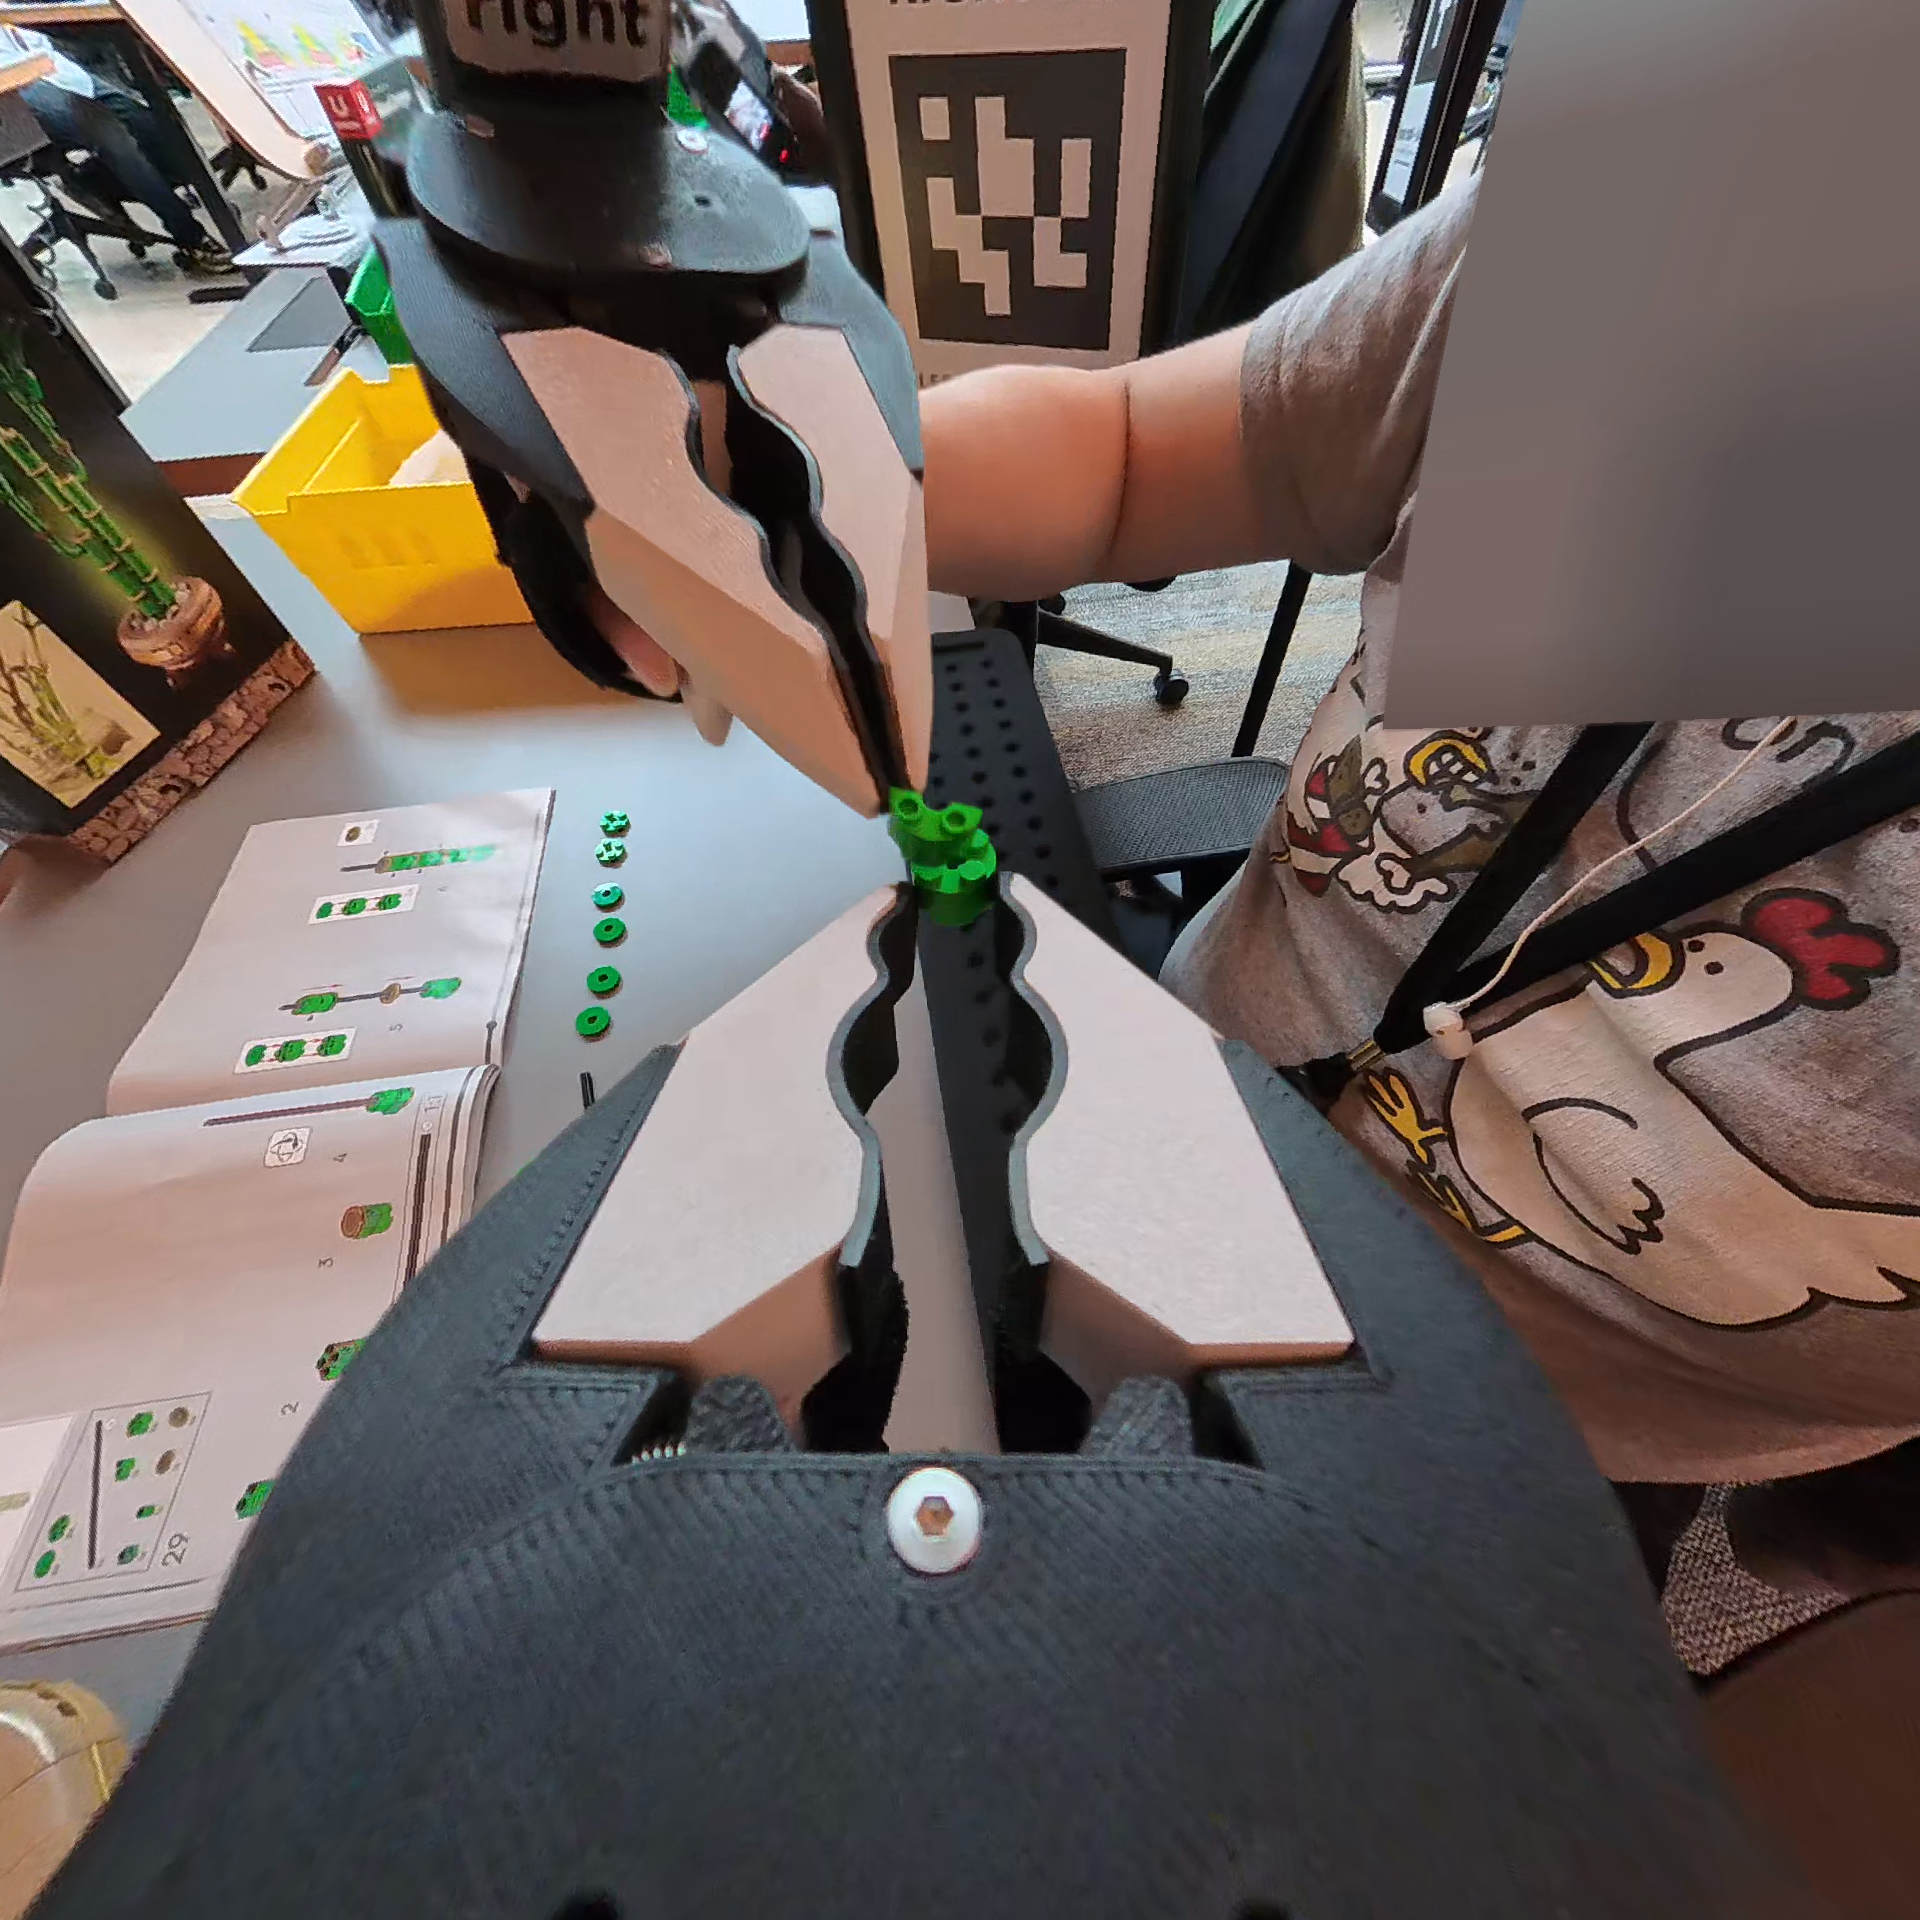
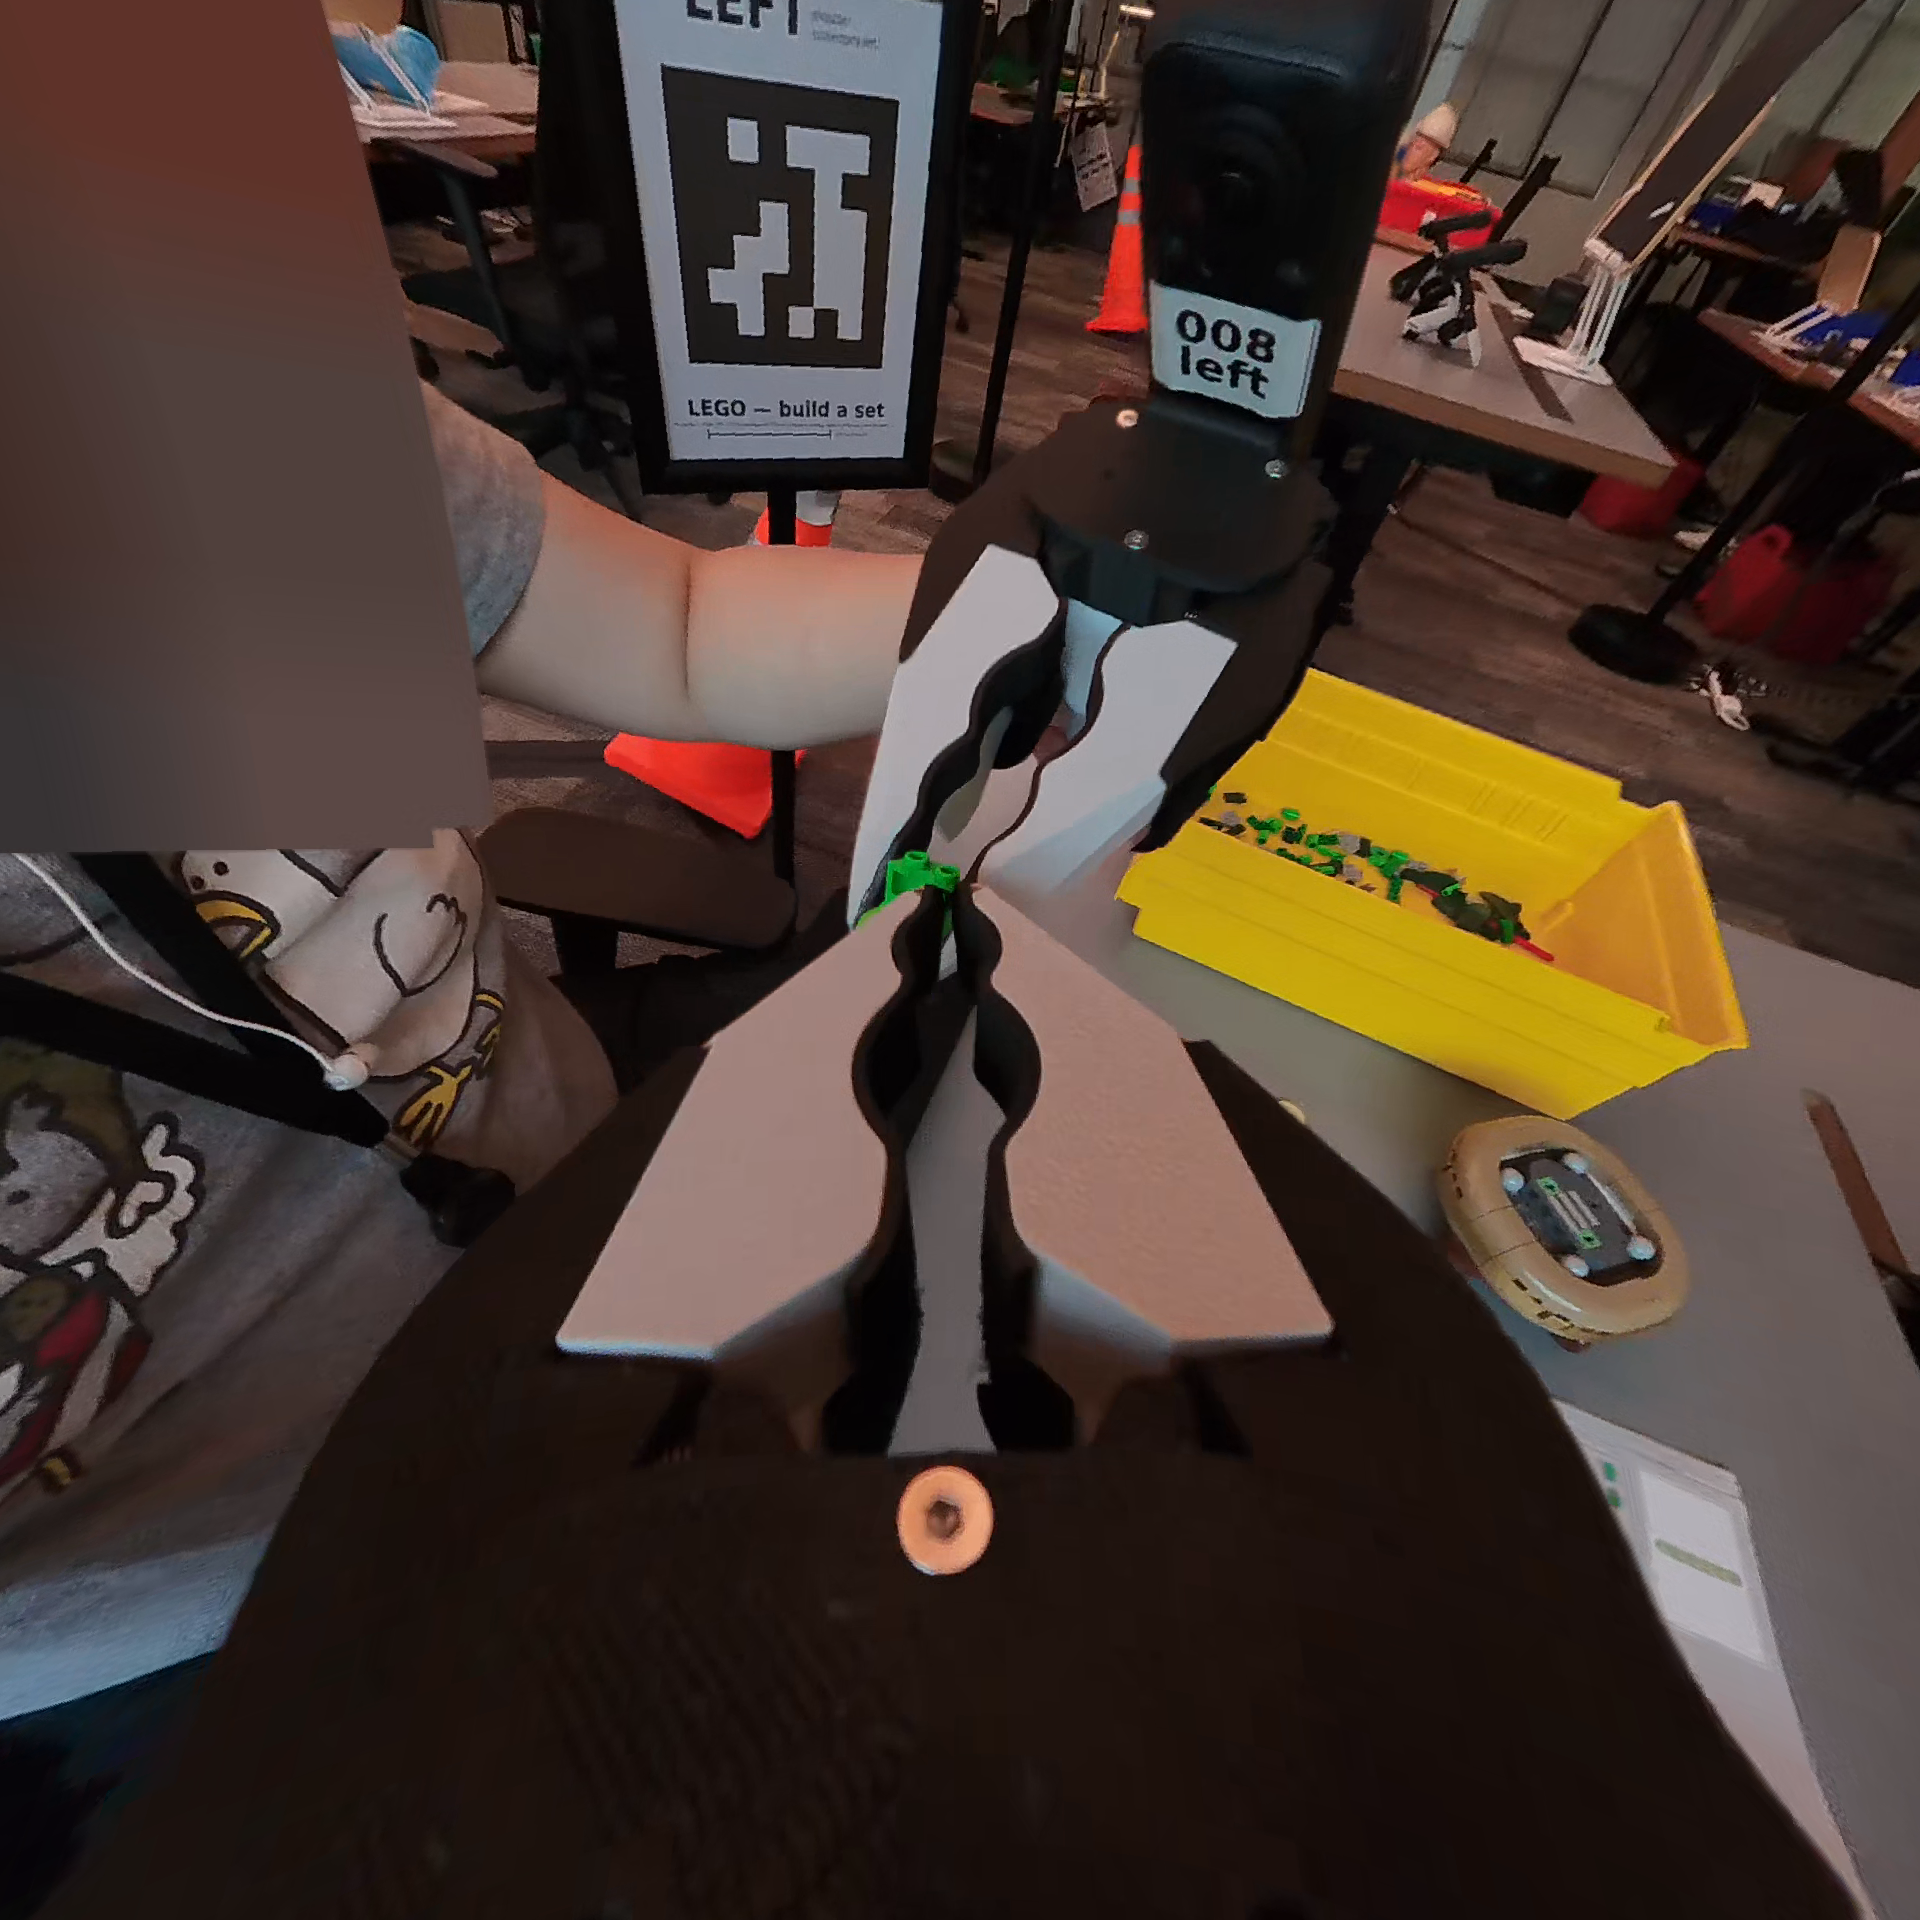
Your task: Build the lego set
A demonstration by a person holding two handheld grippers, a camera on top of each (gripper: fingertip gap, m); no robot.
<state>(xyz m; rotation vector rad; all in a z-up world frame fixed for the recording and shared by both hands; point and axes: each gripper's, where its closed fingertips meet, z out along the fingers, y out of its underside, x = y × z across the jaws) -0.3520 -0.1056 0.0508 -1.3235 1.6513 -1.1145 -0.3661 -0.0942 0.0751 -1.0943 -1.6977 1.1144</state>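
Note:
A small stack of green round Lego bricks [image 1: 948,868] hangs in the air above the table edge, held between both grippers. My left gripper [image 1: 956,890] comes from below in the left wrist view and is shut on the stack's lower bricks. My right gripper [image 1: 896,798] comes down from above, shut on the stack's top brick. In the right wrist view my right gripper [image 2: 948,896] meets the left gripper [image 2: 930,883] tip to tip, and only a bit of the green stack [image 2: 914,871] shows between them.
A row of loose green round pieces [image 1: 605,925] lies beside the open instruction booklet [image 1: 343,935]. A yellow bin [image 2: 1434,966] holds several small parts. A tan Lego base [image 2: 1558,1226] sits on the grey table [image 1: 727,748]. The set's box [image 1: 104,623] stands at the left. The person's torso [image 1: 1558,1039] is close. My left and right fingertips are right by each other.

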